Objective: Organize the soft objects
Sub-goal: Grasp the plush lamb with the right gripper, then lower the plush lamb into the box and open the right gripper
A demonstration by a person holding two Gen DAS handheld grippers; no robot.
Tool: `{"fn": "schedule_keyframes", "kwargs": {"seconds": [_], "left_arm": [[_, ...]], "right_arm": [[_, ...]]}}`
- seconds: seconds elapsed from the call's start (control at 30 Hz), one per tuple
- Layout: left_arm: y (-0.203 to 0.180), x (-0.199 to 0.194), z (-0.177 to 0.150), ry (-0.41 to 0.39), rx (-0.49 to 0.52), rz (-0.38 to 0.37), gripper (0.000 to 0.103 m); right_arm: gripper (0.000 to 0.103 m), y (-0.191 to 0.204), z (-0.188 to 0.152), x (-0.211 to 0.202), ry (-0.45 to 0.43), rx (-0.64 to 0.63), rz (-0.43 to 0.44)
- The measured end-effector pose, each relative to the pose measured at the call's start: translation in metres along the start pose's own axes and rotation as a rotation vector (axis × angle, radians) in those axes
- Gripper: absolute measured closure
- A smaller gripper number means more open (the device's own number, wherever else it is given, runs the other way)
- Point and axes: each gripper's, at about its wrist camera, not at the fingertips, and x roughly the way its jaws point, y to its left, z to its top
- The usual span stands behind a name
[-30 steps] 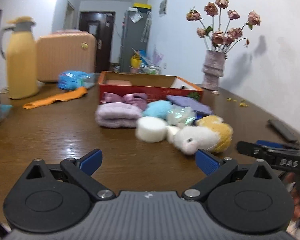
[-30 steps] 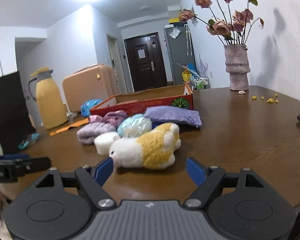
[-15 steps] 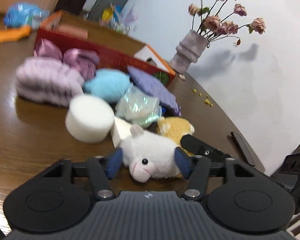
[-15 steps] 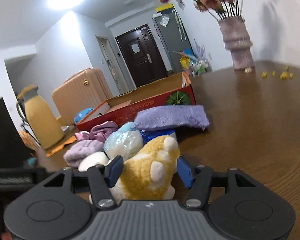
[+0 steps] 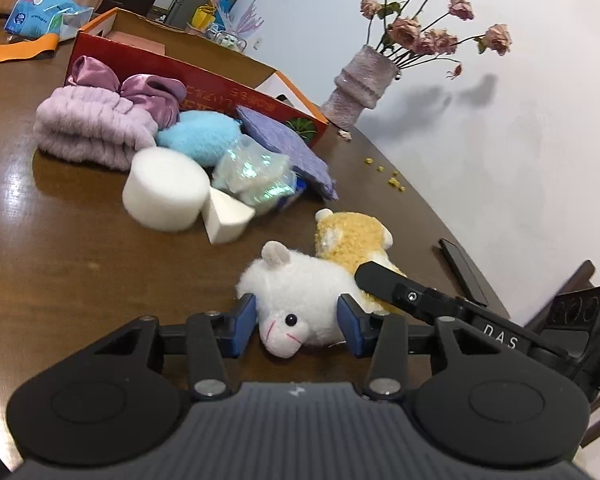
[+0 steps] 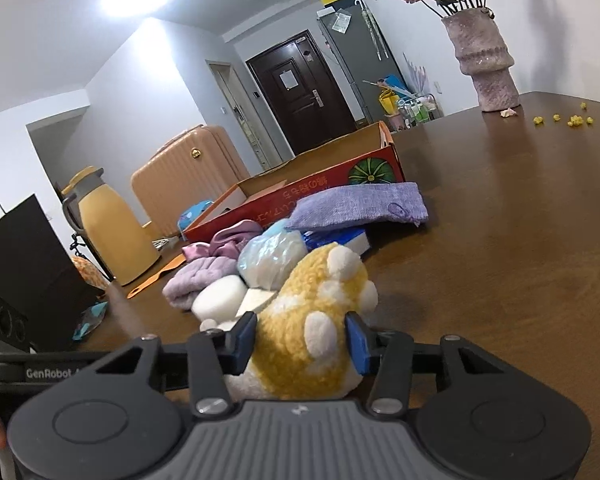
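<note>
The step in hand is the grasp of the plush toy (image 5: 312,280), a white-and-yellow animal lying on the brown worktop (image 5: 80,264) at the near edge of the pile of soft things, well in front of the red box (image 5: 204,76). The left hand-held gripper (image 5: 296,322) is closing on the white head, its blue pads touching the fur on both sides; the right hand-held gripper (image 6: 302,344) is closing on the yellow rear, pads pressed into the pile. Next, I judge, both must finish the squeeze, then lift together and carry the toy to the far box, clearing the white foam cylinder (image 5: 164,188) and the lilac cloth (image 6: 360,204). A second earlier both stood wide open and short of the toy; now they straddle it, jaws roughly half as wide.
</note>
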Motion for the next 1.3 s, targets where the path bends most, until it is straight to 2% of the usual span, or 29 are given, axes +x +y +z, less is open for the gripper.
{"fn": "schedule_keyframes", "kwargs": {"seconds": [0.17,0.27,0.33,0.47,0.53,0.63,0.8,0.9,1.0,1.13,1.3], "left_arm": [[-0.011,-0.010,0.008,-0.038,0.024,-0.011,0.058],[-0.019,-0.010,0.040,-0.092,0.063,-0.031,0.058],[-0.021,-0.004,0.076,-0.131,0.094,-0.038,0.058],[-0.008,0.033,0.161,-0.154,0.092,-0.039,0.058],[0.007,0.058,0.194,-0.137,0.074,-0.047,0.057],[0.034,0.101,0.228,-0.081,0.024,-0.036,0.057],[0.066,0.159,0.242,0.022,-0.009,0.017,0.057],[0.076,0.174,0.236,0.071,0.002,0.028,0.057],[0.080,0.181,0.228,0.100,0.019,0.032,0.057],[0.073,0.179,0.225,0.097,0.039,0.030,0.057],[0.059,0.156,0.225,0.102,0.059,0.065,0.055]], "right_arm": [[0.057,0.005,0.009,-0.010,-0.033,0.002,0.018],[0.057,0.009,0.037,-0.006,-0.076,-0.029,0.040],[0.057,0.012,0.073,0.007,-0.112,-0.068,0.059],[0.057,0.014,0.150,0.060,-0.124,-0.112,0.070],[0.057,0.008,0.183,0.099,-0.090,-0.097,0.062],[0.057,-0.006,0.214,0.156,-0.014,-0.058,0.032],[0.057,-0.033,0.225,0.225,0.106,-0.030,-0.034],[0.057,-0.041,0.218,0.243,0.156,-0.038,-0.070],[0.055,-0.039,0.206,0.246,0.175,-0.081,-0.115],[0.049,-0.024,0.198,0.242,0.174,-0.160,-0.181],[0.050,-0.017,0.203,0.225,0.148,-0.193,-0.215]]}}
